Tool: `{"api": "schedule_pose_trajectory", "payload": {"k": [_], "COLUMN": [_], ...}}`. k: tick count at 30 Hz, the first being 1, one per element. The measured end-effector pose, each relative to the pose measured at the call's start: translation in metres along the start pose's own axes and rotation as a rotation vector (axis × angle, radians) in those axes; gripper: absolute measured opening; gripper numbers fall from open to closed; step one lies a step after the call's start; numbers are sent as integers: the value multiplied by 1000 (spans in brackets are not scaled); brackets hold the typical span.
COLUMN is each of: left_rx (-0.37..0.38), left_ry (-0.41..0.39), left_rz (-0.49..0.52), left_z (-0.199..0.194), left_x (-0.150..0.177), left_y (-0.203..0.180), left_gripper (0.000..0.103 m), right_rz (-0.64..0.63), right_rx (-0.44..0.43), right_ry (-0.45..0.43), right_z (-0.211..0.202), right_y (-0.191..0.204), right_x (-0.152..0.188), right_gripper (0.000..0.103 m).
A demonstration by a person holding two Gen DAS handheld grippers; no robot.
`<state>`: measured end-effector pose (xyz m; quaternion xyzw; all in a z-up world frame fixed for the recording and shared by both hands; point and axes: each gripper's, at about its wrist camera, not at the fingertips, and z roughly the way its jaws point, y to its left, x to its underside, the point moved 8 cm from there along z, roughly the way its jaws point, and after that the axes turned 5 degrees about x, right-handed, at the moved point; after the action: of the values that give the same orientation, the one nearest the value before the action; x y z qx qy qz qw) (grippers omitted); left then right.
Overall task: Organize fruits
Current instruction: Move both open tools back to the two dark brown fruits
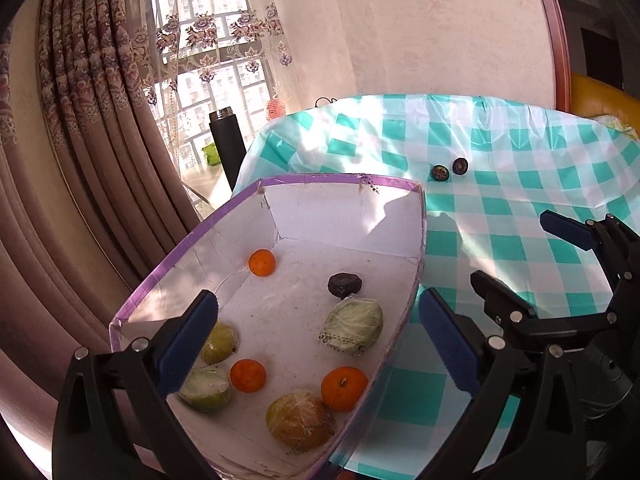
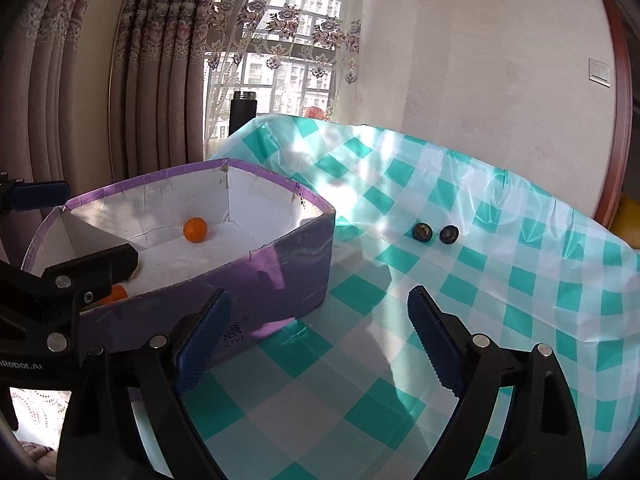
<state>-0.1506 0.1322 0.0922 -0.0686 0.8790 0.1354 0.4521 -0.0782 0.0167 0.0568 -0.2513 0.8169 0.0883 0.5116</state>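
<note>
A purple-rimmed cardboard box (image 1: 320,181) with a white inside sits on the checked tablecloth; it also shows in the right wrist view (image 2: 280,264). It holds several fruits: three oranges, one far (image 1: 262,263), a dark wrinkled fruit (image 1: 344,284), and wrapped greenish fruits, one (image 1: 354,326). Two small dark fruits (image 1: 449,169) lie on the cloth beyond the box, also in the right wrist view (image 2: 435,233). My left gripper (image 1: 316,344) is open and empty above the box. My right gripper (image 2: 316,344) is open and empty over the cloth beside the box; it shows in the left wrist view (image 1: 524,252).
The teal and white tablecloth (image 2: 500,280) covers the table. A black flask (image 1: 227,142) stands by the window past the table's far left edge. Heavy curtains (image 1: 92,120) hang at left. An orange seat (image 1: 604,100) shows at far right.
</note>
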Motion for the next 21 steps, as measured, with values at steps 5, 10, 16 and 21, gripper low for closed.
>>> {"api": "schedule_pose_trajectory", "payload": {"k": [5, 10, 16, 21], "left_rx": [22, 82, 263, 347], "left_ry": [-15, -10, -22, 44], "left_rz": [107, 186, 214, 132], "left_z": [-1, 12, 44, 116], "left_x": [-10, -11, -6, -6], "left_y": [-54, -109, -179, -220], "left_gripper": [101, 101, 101, 101], "right_rz": [119, 269, 514, 602], "right_rx": [52, 138, 245, 265], "right_ry": [21, 75, 181, 255], "right_z": [3, 13, 39, 82], "right_y": [-52, -115, -193, -239], "right_x": [18, 47, 81, 79], "right_gripper": [86, 86, 87, 87]}}
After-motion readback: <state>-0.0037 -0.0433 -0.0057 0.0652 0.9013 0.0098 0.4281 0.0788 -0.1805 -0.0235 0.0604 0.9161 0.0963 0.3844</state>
